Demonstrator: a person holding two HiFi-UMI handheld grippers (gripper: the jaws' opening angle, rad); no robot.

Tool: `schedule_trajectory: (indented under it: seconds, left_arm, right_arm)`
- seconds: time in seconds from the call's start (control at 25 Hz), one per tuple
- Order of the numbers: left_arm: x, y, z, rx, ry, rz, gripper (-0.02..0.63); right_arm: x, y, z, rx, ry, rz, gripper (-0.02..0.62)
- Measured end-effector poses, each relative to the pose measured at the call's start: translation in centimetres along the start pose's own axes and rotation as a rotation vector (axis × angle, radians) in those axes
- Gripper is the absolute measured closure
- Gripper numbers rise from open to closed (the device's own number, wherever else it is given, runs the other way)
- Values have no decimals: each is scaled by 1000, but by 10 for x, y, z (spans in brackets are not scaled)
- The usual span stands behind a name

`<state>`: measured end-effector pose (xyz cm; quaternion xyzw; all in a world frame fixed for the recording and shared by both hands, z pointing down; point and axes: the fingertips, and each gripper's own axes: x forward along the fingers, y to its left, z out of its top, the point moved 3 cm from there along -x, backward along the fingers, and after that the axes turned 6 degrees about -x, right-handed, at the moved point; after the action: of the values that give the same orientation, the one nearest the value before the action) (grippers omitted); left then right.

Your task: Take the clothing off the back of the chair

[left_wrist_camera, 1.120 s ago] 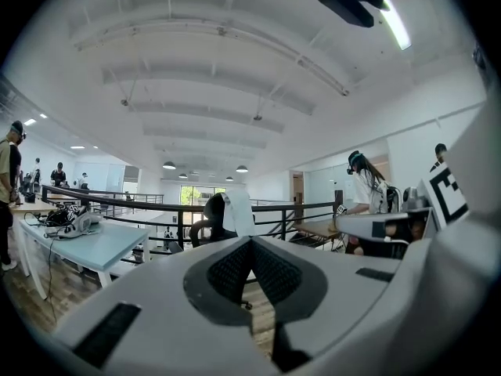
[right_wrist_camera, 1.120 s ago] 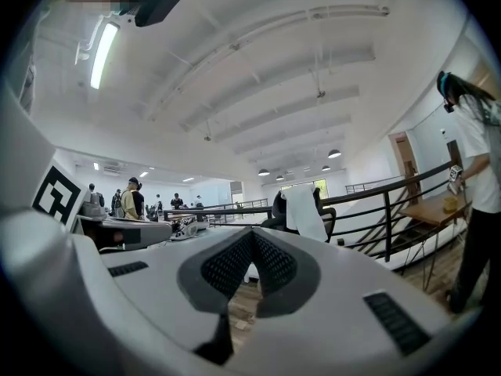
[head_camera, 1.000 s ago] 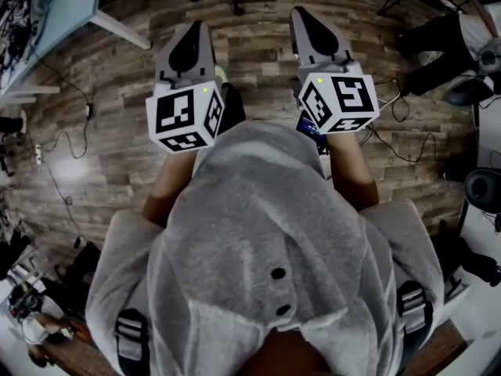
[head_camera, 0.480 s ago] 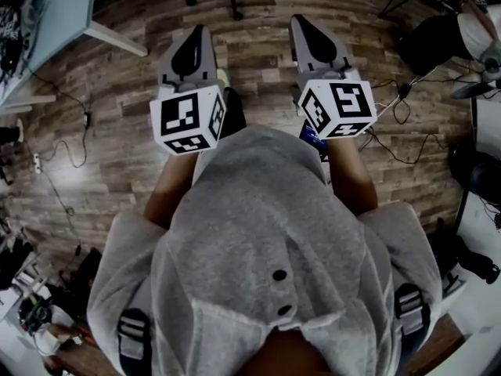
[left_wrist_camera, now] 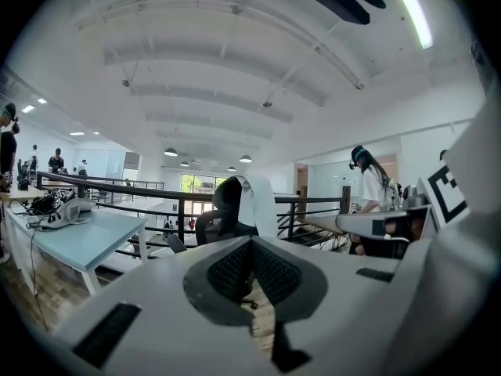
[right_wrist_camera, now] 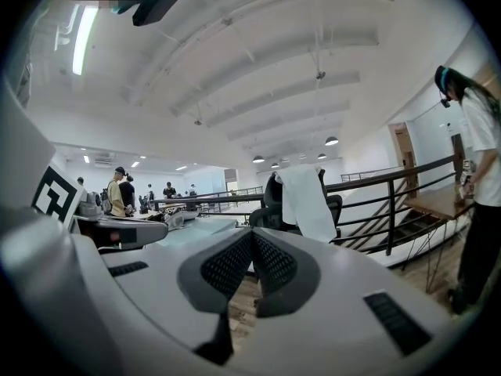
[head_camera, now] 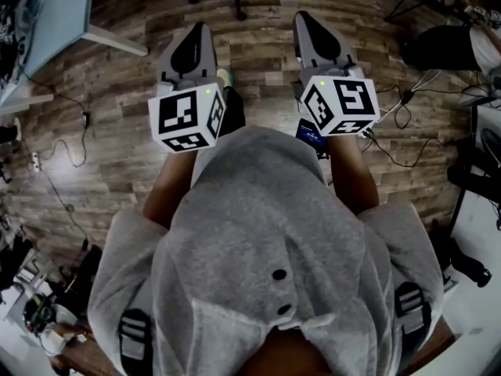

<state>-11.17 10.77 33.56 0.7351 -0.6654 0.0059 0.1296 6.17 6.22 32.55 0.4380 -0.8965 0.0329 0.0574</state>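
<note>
Both grippers have moved forward over the wood floor since a second ago. The cables and bits at the edges of the head view have slid back a little. The two grippers stay side by side in front of the person's grey hoodie.

The left gripper has its jaws pressed together, with nothing between them. The right gripper is the same, with its jaws together and empty. Both point almost level, out ahead.

Past the jaws, well apart from them, stands a black chair. A white cloth hangs over the top of its back and down one side. From the left gripper view it is right above the jaw tips. From the right gripper view it is a little to the right of them.

A dark railing runs behind the chair. A pale desk stands to the left. A person in a white top stands at the far right, near the railing. More people stand far off on the left side of the room.
</note>
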Motion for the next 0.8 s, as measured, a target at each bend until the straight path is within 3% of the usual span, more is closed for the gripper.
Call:
schedule_trajectory:
  seconds: [0.8]
  left_arm:
    - [110,54,36,-17,37,-70,597]
  right_arm:
    - [112,-37,27,-12,21,-69,583]
